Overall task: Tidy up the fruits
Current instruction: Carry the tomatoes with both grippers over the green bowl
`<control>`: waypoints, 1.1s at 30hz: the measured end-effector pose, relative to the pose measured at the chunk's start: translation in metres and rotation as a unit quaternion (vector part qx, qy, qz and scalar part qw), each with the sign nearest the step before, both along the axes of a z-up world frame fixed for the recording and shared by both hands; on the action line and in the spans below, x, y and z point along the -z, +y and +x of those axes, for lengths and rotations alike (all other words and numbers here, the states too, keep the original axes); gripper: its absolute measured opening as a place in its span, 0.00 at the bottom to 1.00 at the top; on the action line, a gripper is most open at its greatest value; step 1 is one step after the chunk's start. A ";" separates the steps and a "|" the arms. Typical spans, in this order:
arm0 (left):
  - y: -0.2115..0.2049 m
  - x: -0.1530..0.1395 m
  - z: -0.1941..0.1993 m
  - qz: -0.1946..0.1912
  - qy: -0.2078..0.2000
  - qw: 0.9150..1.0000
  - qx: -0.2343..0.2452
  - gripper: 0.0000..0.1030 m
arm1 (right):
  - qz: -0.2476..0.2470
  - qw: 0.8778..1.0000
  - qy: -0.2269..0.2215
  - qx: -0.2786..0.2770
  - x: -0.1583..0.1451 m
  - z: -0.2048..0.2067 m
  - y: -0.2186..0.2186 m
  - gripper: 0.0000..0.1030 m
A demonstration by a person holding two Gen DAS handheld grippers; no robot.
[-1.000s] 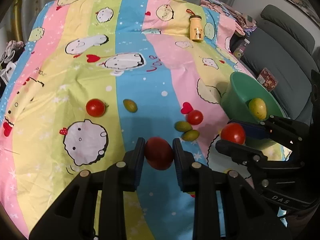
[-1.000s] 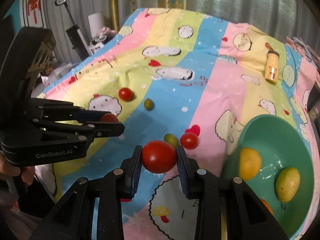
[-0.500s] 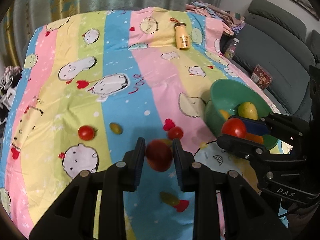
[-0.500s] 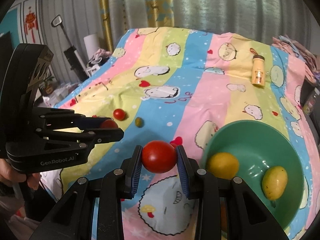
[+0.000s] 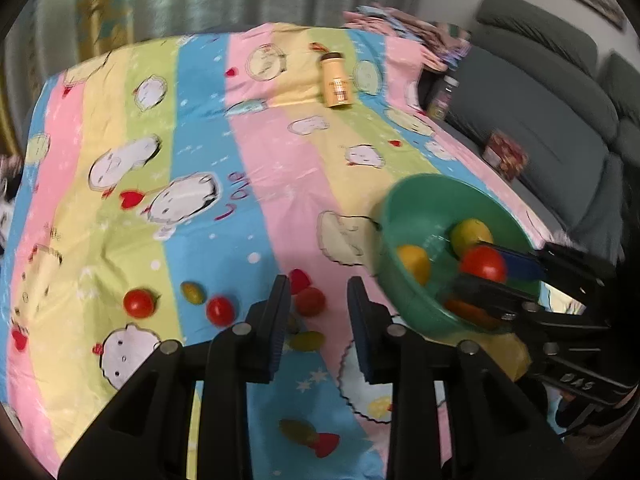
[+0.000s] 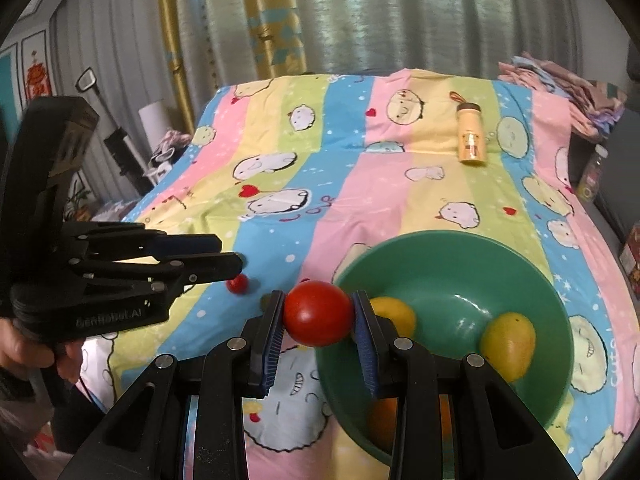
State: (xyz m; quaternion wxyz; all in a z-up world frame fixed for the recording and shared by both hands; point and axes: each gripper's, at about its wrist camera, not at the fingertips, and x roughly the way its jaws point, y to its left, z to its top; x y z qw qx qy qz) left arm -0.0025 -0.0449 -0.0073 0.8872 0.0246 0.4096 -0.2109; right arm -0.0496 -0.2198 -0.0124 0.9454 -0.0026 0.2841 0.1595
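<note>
- L tongs (image 5: 316, 292): spread, nothing between the pads. Half a sec ago they pinched a dark red tomato; that's gone from them now.
- Small red tomato (image 5: 220, 310): lies on the striped cartoon-print bed sheet (image 5: 256, 184), just beside a little green oval fruit (image 5: 193, 293). It wasn't at that spot before, so prob. the one the L tongs let go or lost. Frame is blurred, can't be sure.
- R tongs (image 6: 318, 308): pinching a round glossy red tomato (image 6: 316, 322), gripped across its middle and held up over the near-left rim of the bowl. They've moved in from over the sheet.
- Green plastic bowl (image 6: 440, 236): on the sheet, R side. Holds two yellow oval fruits, one (image 6: 508, 344) to the R, one (image 6: 394, 314) just behind the R tongs, plus sth orange low down, mostly hidden.
- Still loose on the sheet: two more red tomatoes (image 5: 138, 303) and (image 5: 310, 301), and green oval fruits (image 5: 306, 340) and (image 5: 296, 430).
- Pale yellow bottle (image 5: 337, 84): lying at the far end, not part of the job.
- Meaning for the task: the R tomato looks about ready for release into the bowl. L side gained nothing; its tomato needs re-picking, so the loose count hasn't dropped.
</note>
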 end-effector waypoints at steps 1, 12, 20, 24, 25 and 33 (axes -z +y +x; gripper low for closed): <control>0.009 0.003 0.005 -0.001 0.008 1.000 -0.010 0.29 | 0.002 1.000 -0.001 0.000 0.000 -0.001 -0.002 0.34; 0.062 0.064 0.030 0.007 0.082 0.993 -0.089 0.53 | 0.024 1.000 0.005 -0.018 0.008 0.001 0.000 0.34; 0.051 0.075 0.053 0.010 0.081 0.994 -0.079 0.51 | 0.019 0.997 0.029 -0.066 0.023 0.009 0.030 0.34; 0.056 0.084 0.066 -0.002 0.099 0.990 -0.104 0.46 | 0.017 0.997 0.035 -0.073 0.026 0.010 0.034 0.34; 0.056 0.086 0.068 -0.005 0.103 0.989 -0.107 0.43 | 0.016 0.996 0.036 -0.074 0.027 0.010 0.035 0.34; 0.050 0.091 0.080 0.008 0.089 0.988 -0.127 0.26 | 0.020 0.996 0.044 -0.071 0.031 0.015 0.032 0.34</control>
